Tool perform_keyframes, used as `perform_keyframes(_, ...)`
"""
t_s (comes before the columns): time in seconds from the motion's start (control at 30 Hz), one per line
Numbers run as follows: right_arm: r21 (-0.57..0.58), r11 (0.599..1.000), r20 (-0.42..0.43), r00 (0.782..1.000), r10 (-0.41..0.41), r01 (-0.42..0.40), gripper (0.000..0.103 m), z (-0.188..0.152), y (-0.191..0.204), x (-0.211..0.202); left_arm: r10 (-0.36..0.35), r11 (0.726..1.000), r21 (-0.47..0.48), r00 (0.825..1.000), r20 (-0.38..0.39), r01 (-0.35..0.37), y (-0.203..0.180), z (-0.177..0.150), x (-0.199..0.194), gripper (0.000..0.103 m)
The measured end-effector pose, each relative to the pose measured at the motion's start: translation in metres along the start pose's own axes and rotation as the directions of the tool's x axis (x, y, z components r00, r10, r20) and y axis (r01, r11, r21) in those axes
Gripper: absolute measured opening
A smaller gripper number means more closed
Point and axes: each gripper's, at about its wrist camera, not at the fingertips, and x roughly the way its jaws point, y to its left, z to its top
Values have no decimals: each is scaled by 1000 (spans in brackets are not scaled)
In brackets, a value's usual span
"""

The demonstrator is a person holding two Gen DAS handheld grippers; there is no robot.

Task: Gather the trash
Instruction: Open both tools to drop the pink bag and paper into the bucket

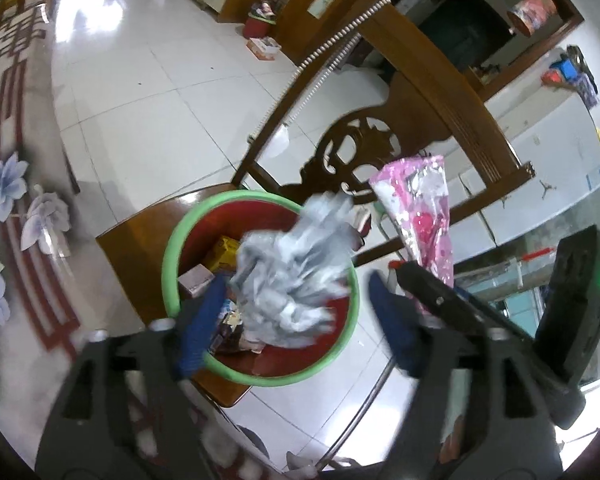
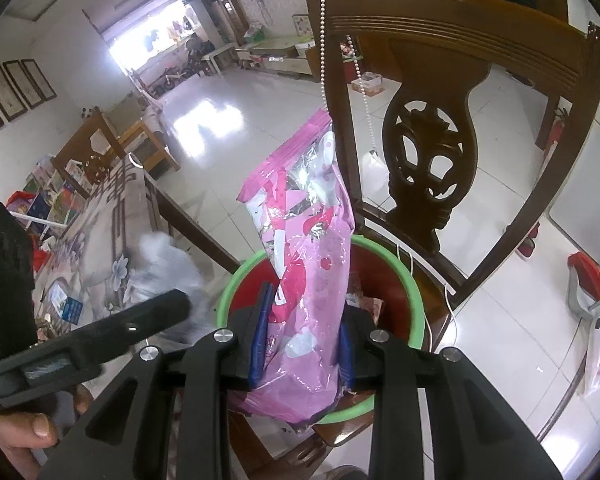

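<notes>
White floor tiles and a carved wooden chair [image 2: 428,168] frame a red bin with a green rim [image 1: 172,264] standing on the chair's seat. Wrappers and small boxes already lie inside. The left gripper [image 1: 292,300] stands wide apart over it, a crumpled grey plastic wad [image 1: 292,276] blurred between its pads — seemingly let go. The right gripper [image 2: 304,344] is clamped on a pink snack bag [image 2: 308,248] above the bin — not yet dropped. Deeper bin contents are hidden.

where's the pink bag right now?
The pink bag is pinched upright in the right tool, over the green-rimmed bin on the wooden chair; in the left wrist view it's right of the crumpled plastic.
</notes>
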Motion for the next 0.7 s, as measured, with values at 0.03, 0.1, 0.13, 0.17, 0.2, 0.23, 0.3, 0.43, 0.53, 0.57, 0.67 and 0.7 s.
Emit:
perform_keyframes(0.03,-2,1000,-3,1000,2,-2,27,-1,1,1,8,1000,-7,1000,9,-8,3,0,-3,84)
perform_keyframes(0.1,-6,1000,-1,1000,2,-2,30,-1,3,1,18,1000,-15,1000,19,-18,8,2,-8,93)
perform_keyframes(0.13,-6,1000,-1,1000,4,-4,34,-1,3,2,28,999,-20,999,25,-28,11,2,-11,94)
perform_keyframes(0.17,-6,1000,-6,1000,14,-14,47,0,4,2,35,999,-23,999,30,-34,13,3,-14,94)
perform_keyframes(0.2,-11,1000,-14,1000,27,-27,54,-1,6,3,36,999,-28,999,35,-35,16,3,-17,94)
perform_keyframes(0.23,-21,999,-13,1000,26,-26,63,-1,9,3,37,999,-36,999,40,-35,19,3,-21,94)
perform_keyframes(0.3,-44,999,-20,1000,9,-9,78,-3,16,4,38,998,-53,998,59,-35,27,-2,-34,95)
perform_keyframes(0.43,-61,998,-15,1000,-5,4,89,-6,26,6,56,997,-66,995,78,-51,42,-13,-50,96)
perform_keyframes(0.53,-65,998,-20,1000,-8,7,90,-7,31,8,78,994,-78,994,76,-73,55,-21,-58,97)
perform_keyframes(0.57,-67,998,-20,1000,-8,6,90,-8,33,8,88,993,-82,993,79,-82,59,-24,-62,97)
perform_keyframes(0.67,-75,997,-10,1000,-16,15,92,-9,39,6,116,989,-100,988,97,-106,70,-29,-76,97)
perform_keyframes(0.7,-74,997,-7,1000,-16,16,93,-9,41,5,123,988,-109,987,108,-112,75,-32,-82,97)
